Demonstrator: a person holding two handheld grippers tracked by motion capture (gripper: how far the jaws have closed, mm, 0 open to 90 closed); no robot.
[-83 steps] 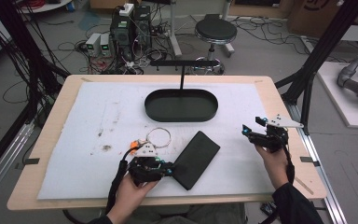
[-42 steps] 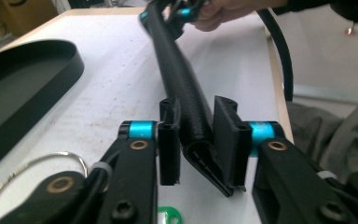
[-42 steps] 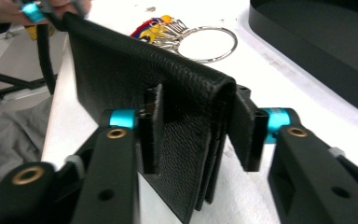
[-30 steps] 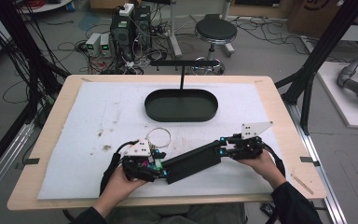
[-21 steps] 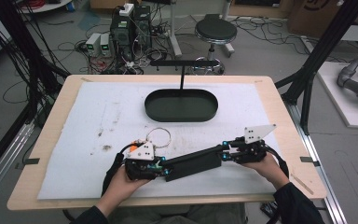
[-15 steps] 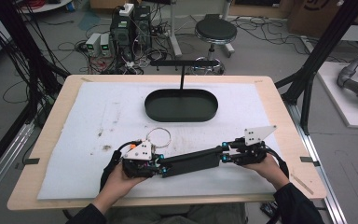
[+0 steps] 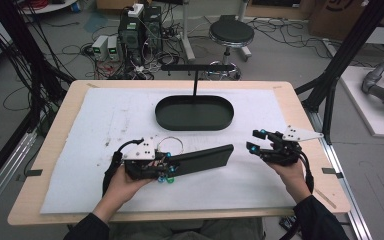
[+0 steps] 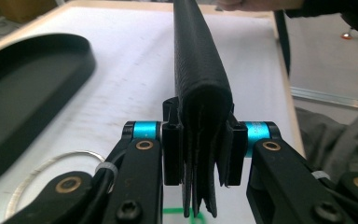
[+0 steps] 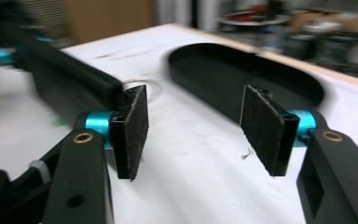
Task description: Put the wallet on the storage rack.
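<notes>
- Left gripper [image 7: 167, 170] clamps both pads on the near end of a long, flat black leather-like wallet [image 7: 202, 159], seen edge-on; in the left gripper view [image 8: 200, 154] the layered edges of the wallet [image 8: 200, 70] hang down between the jaws and its rounded spine runs away toward 12 o'clock.
- Seen from the high view, that wallet sticks out from the left gripper toward 2 o'clock, lifted over the white table mat [image 7: 105, 115], its far end free and pointing at the right gripper [image 7: 254, 140].
- Right gripper's jaws have just been opening; they stand well apart with nothing between them, and the wallet's far end lies just beside them at 9 o'clock in the high view.
- Through the right gripper view [image 9: 193, 126], the 2 dark felt-faced pads [image 9: 133, 126] frame bare mat, and the wallet [image 9: 70, 88] sits just behind the pad at 9 o'clock.
- At 12 o'clock of both grippers on the mat rests a black oval tray with a T-shaped stand [image 7: 195, 112], well apart from the wallet.
- Near the left gripper, at its 1 o'clock, a thin silver wire ring [image 7: 172, 146] lies flat on the mat.
- 2 hands hold the grippers from the 6 o'clock table edge.
</notes>
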